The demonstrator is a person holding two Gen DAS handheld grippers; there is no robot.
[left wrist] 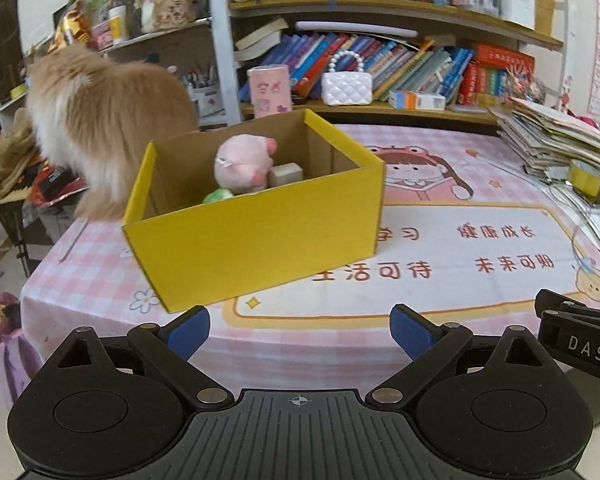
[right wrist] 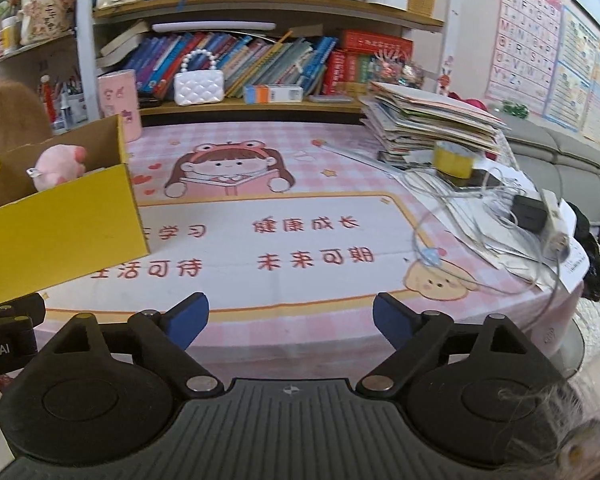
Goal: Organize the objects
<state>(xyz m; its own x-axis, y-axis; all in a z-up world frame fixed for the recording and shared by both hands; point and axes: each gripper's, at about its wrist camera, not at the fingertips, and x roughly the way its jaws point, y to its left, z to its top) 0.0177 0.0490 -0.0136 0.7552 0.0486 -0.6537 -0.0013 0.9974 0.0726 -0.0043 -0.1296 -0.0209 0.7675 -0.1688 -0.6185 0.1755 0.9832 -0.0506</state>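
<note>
Yellow box [left wrist: 260, 236] on tabletop [left wrist: 460, 280] w/ pink plush [left wrist: 244, 164] inside | left hand-held gripper [left wrist: 299, 334] jaws apart, empty | right hand-held gripper [right wrist: 290, 322] jaws apart, empty, near tabletop edge

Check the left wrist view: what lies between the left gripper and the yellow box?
Nothing but bare printed tablecloth lies between the open left gripper and the yellow box; the left wrist view shows this stretch best.
</note>
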